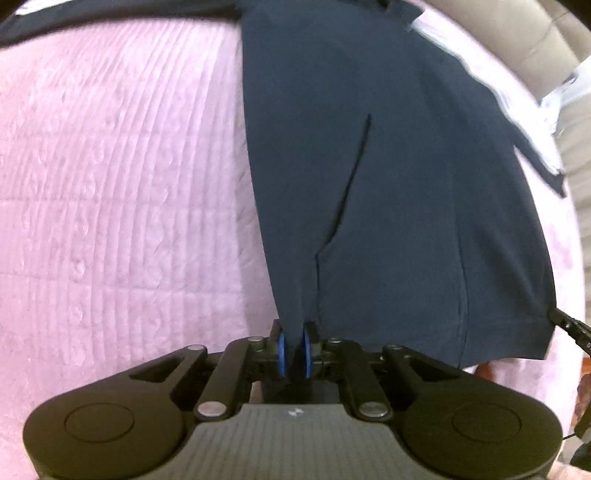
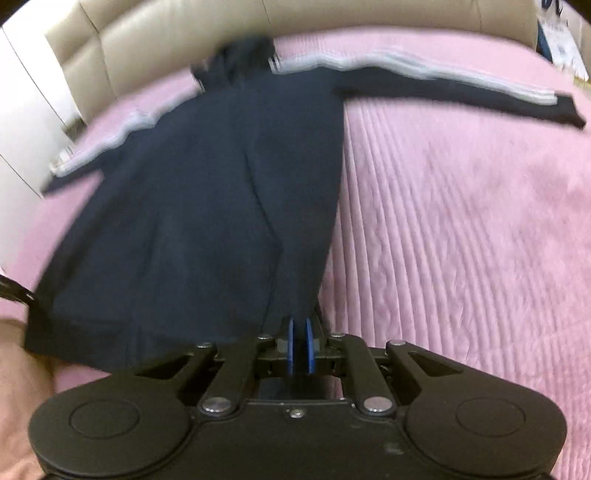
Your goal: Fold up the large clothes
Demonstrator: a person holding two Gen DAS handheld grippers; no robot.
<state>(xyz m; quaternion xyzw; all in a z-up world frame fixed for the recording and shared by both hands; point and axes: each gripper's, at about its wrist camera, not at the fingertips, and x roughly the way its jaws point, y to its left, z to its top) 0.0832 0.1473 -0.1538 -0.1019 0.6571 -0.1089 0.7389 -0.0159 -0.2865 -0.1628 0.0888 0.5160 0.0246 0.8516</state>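
Note:
A dark navy long-sleeved garment [image 1: 388, 177] with white-striped sleeves lies spread on a pink quilted bedspread [image 1: 110, 177]. In the left wrist view my left gripper [image 1: 294, 343] is shut on the hem at the garment's near left corner, cloth pinched between its blue pads. In the right wrist view my right gripper [image 2: 300, 339] is shut on the hem at the near right corner of the garment [image 2: 207, 206]. One striped sleeve [image 2: 461, 85] stretches out to the right, the other sleeve [image 2: 110, 144] to the left. The right gripper's tip [image 1: 572, 328] shows at the garment's far corner in the left wrist view.
A beige padded headboard [image 2: 258, 29] runs along the far side of the bed. A white wall or cabinet [image 2: 26, 110] stands at the left. A wide stretch of the pink bedspread [image 2: 461, 240] lies to the right of the garment.

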